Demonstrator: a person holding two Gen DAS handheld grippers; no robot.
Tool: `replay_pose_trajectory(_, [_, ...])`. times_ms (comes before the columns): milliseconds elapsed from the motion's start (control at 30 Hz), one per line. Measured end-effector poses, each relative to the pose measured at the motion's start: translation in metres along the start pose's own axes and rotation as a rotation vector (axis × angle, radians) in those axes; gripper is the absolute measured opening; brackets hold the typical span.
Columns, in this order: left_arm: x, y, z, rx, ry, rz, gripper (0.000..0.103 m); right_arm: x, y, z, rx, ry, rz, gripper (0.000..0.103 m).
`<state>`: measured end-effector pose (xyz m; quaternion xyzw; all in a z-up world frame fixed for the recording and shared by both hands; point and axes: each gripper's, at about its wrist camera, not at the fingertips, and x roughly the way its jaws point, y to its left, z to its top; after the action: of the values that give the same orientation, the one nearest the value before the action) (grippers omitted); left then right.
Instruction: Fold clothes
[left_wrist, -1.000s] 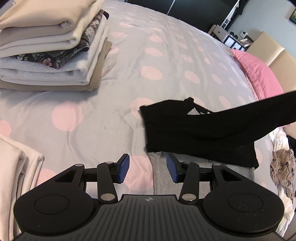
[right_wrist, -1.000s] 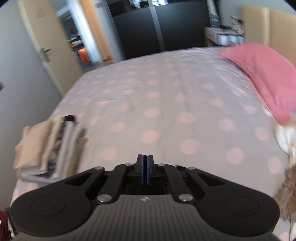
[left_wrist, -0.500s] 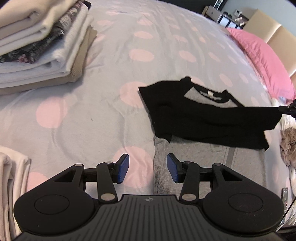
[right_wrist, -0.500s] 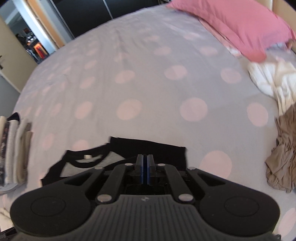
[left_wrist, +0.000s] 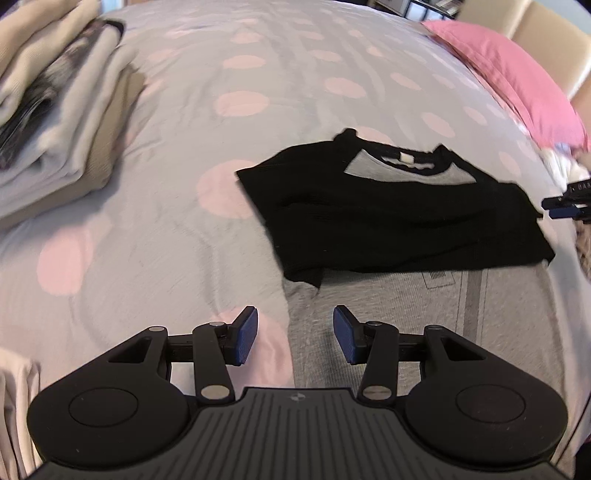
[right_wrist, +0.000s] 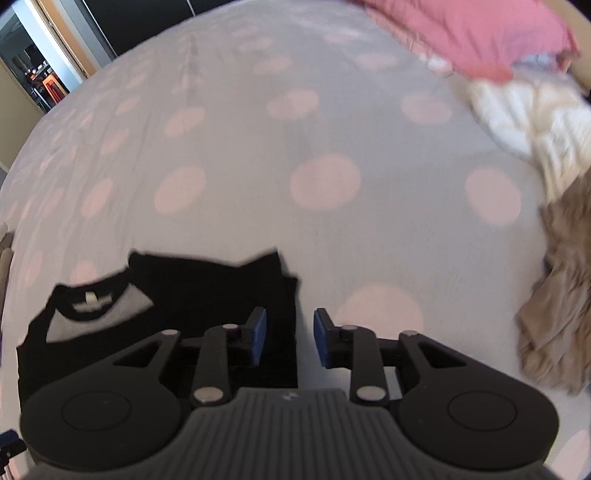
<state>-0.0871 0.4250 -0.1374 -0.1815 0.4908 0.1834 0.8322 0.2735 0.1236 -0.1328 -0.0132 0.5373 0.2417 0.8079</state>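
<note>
The grey-and-black shirt (left_wrist: 399, 218) lies flat on the bed (left_wrist: 258, 92), toward the edge nearest me, its 2 black sleeves folded across the chest and the grey lower half spread below them. My left gripper (left_wrist: 295, 338) hovers over the shirt's grey hem corner, released, jaws apart and holding nothing. My right gripper (right_wrist: 289, 338) is released too, jaws apart just beside the folded sleeve edge. A stack of folded clothes (left_wrist: 55, 107) sits at the bed's left edge. A pink pillow (left_wrist: 517, 77) and crumpled clothes (right_wrist: 546, 206) lie along the right edge.
</note>
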Motion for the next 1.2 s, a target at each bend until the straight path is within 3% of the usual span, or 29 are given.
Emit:
replay_pose_trajectory(133, [0.009, -0.016, -0.001, 0.1, -0.005, 0.033, 0.048, 0.014, -0.008, -0.01, 0.035, 0.024, 0.055, 0.031])
replay_pose_trajectory(200, [0.014, -0.021, -0.002, 0.148, -0.011, 0.045, 0.048, 0.017, -0.008, -0.01, 0.034, 0.017, 0.079, 0.02])
replay_pose_trajectory(267, [0.019, -0.025, -0.003, 0.187, -0.023, 0.064, 0.048, 0.017, -0.006, -0.009, 0.026, 0.005, 0.084, 0.017])
replay_pose_trajectory(433, [0.031, -0.026, 0.004, 0.208, -0.055, 0.139, 0.046, 0.009, -0.002, -0.007, 0.024, -0.012, 0.097, 0.013])
replay_pose_trajectory(567, [0.034, -0.018, 0.012, 0.139, -0.048, 0.106, 0.011, -0.004, 0.001, -0.007, 0.02, -0.032, 0.098, 0.011])
replay_pose_trajectory(667, [0.024, -0.016, 0.011, 0.14, -0.052, 0.107, 0.006, -0.019, 0.0, -0.006, 0.014, -0.053, 0.074, 0.009])
replay_pose_trajectory(733, [0.021, -0.009, 0.007, 0.131, -0.04, 0.094, 0.006, -0.026, -0.003, -0.007, 0.015, -0.049, 0.051, 0.009])
replay_pose_trajectory(900, [0.027, 0.009, -0.001, 0.082, -0.016, 0.075, 0.006, -0.008, -0.01, -0.031, -0.004, 0.056, 0.016, 0.009])
replay_pose_trajectory(1067, [0.028, 0.009, 0.0, 0.102, 0.002, 0.071, 0.01, 0.013, -0.018, -0.044, -0.016, 0.072, 0.004, 0.009])
replay_pose_trajectory(1133, [0.025, 0.013, -0.001, 0.091, 0.01, 0.068, 0.018, 0.012, -0.021, -0.044, -0.008, 0.07, 0.008, 0.014])
replay_pose_trajectory(1200, [0.021, 0.017, -0.002, 0.075, 0.02, 0.066, 0.026, 0.005, -0.02, -0.047, -0.022, 0.07, 0.001, 0.028])
